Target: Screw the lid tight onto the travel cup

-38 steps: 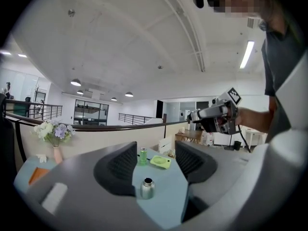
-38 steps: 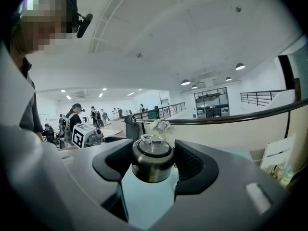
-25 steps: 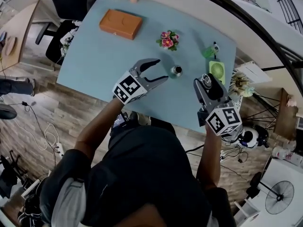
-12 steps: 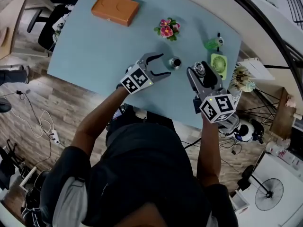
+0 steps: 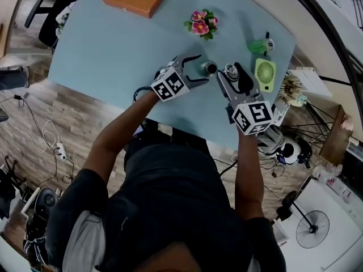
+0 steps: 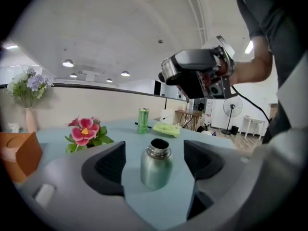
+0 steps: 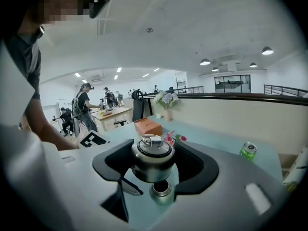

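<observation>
Cup [image 6: 156,167] stands between opening jaws of left gripper [image 5: 199,68]; right gripper [image 5: 231,74] clamps lid [image 7: 153,159] above.

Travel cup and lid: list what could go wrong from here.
1. The left gripper has its jaws opening around the travel cup without touching it. Left unheld, the cup could spin or tip on the table once the lid is turned.
2. The right gripper holds the lid just above the cup's open mouth. If the lid lands tilted or off-centre, the threads may cross and it may not seal.
</observation>
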A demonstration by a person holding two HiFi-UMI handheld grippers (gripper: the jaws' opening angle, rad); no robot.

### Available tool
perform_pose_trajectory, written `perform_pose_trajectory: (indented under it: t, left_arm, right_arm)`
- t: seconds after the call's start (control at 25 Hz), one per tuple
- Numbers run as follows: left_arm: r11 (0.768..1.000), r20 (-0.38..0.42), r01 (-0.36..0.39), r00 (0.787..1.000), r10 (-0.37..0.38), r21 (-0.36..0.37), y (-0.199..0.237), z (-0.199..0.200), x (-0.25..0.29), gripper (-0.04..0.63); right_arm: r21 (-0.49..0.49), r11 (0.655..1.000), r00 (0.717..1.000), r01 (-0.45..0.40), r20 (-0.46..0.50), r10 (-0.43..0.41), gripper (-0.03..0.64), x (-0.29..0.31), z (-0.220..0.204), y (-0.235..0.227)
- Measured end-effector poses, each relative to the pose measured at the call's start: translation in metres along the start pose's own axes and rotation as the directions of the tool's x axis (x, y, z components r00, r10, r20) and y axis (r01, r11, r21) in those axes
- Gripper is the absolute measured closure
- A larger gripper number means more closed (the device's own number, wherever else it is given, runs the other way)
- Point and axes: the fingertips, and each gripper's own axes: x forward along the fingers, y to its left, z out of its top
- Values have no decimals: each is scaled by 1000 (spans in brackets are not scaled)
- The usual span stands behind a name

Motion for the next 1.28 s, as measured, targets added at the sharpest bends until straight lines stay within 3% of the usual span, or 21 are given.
perform_pose_trajectory:
  t: [0.36,0.56,0.72,0.96,1.28]
  left_arm:
    - [997,-87,33,996,-27,67,-9,-43,24,187]
    - [999,-47,-11,999,13,47,-3,-42,33,172]
    - [994,-58,9,998,-3,108,-8,-49,43,169]
    - [990,-45,-13,999,19,141,-2,-51,56,164]
    - [981,-57,26,998,-15,191,-12,-61,66,164]
  right_arm:
    - [7,999,999,-32,-32,33,356,30,-37,-20]
    - [-3,999,998,-53,-40,53,356,42,-50,-22]
    - [-26,996,996,-84,-46,82,357,48,-61,-19]
    - [-73,990,992,-124,-41,121,357,57,-70,-12]
    - [-118,982,988,-147,-69,140,356,65,-90,-9]
